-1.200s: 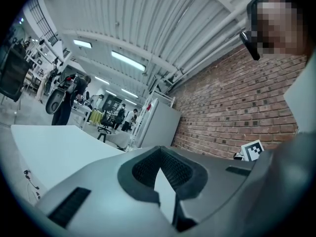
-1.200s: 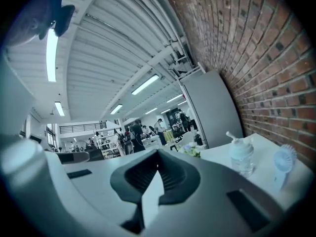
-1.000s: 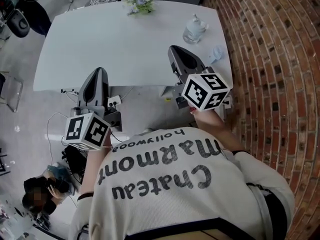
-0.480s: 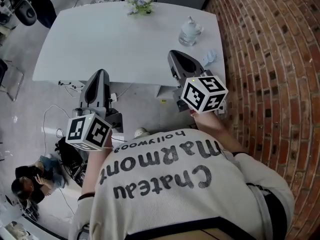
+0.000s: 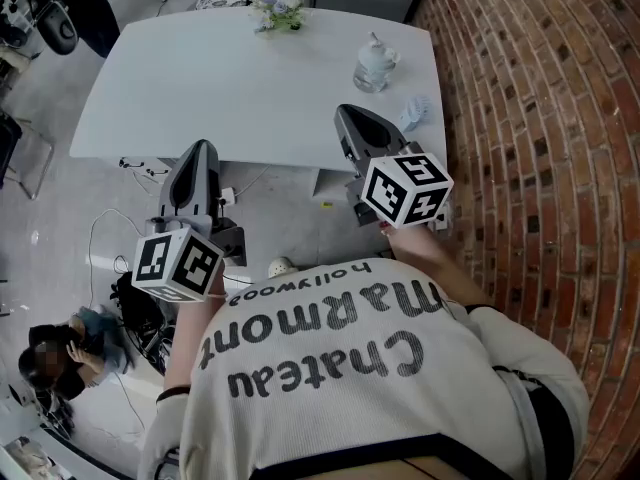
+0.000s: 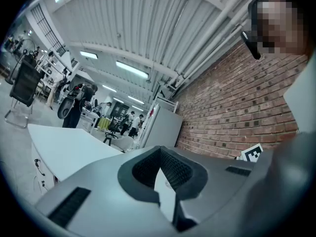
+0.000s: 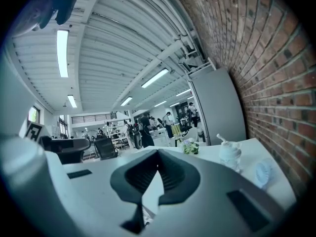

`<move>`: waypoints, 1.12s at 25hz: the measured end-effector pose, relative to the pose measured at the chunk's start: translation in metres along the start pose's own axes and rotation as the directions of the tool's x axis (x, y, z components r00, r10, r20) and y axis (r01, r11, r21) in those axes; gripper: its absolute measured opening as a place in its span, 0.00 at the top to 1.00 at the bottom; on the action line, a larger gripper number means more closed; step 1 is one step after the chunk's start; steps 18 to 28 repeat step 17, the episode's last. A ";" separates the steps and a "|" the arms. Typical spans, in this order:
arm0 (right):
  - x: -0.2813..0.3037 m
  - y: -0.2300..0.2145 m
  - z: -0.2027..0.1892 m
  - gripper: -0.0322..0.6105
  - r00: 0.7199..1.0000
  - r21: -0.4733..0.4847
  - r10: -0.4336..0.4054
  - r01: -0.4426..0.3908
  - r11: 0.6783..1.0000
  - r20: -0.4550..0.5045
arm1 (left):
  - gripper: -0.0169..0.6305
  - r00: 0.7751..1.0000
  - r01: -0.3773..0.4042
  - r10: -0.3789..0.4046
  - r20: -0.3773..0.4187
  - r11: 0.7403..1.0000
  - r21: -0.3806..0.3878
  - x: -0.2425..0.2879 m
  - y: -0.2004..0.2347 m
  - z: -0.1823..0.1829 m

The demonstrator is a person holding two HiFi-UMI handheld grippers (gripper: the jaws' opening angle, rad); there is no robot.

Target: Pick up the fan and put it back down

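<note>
The fan (image 5: 415, 111) is small and pale blue. It lies on the white table (image 5: 230, 88) near its right edge, close to the brick wall; in the right gripper view the fan (image 7: 262, 173) sits low at the right. My right gripper (image 5: 352, 120) reaches over the table's near edge, short of the fan and to its left, with its jaws shut (image 7: 150, 181) on nothing. My left gripper (image 5: 199, 150) hangs in front of the table's near edge, well left of the fan, its jaws (image 6: 165, 191) also shut and empty.
A clear pump bottle (image 5: 375, 63) stands just behind the fan, and a small bunch of flowers (image 5: 277, 8) is at the table's far edge. The brick wall (image 5: 540, 118) runs along the right. A person (image 5: 60, 353) crouches on the floor at lower left, beside cables.
The table and fan have shifted slightly left and up in the head view as both grippers edged along. Both jaws have stayed shut and empty.
</note>
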State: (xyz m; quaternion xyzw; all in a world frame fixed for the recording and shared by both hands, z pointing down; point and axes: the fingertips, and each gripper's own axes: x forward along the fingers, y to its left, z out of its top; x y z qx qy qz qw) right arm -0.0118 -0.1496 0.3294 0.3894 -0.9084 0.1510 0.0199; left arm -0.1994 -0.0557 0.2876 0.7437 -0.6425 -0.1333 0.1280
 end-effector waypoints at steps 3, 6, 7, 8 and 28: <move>-0.008 0.002 -0.002 0.95 1.000 0.000 0.002 -0.002 1.000 -0.007 | 0.97 1.000 0.003 -0.003 -0.005 1.000 -0.003 -0.005 -0.006 -0.002; -0.017 0.001 -0.005 0.95 1.000 0.000 -0.001 0.001 1.000 -0.011 | 0.97 1.000 0.005 -0.005 -0.007 1.000 -0.004 -0.011 -0.012 -0.005; -0.020 0.001 -0.006 0.95 1.000 0.000 -0.001 0.001 1.000 -0.011 | 0.97 1.000 0.003 -0.003 -0.009 1.000 -0.004 -0.013 -0.015 -0.007; -0.023 0.000 -0.007 0.95 1.000 0.000 0.000 0.000 1.000 -0.012 | 0.97 1.000 0.000 0.000 -0.013 1.000 -0.005 -0.016 -0.017 -0.009; -0.041 0.002 -0.010 0.95 1.000 -0.004 0.003 -0.003 1.000 -0.012 | 0.97 1.000 0.005 -0.005 -0.007 1.000 -0.001 -0.029 -0.030 -0.015</move>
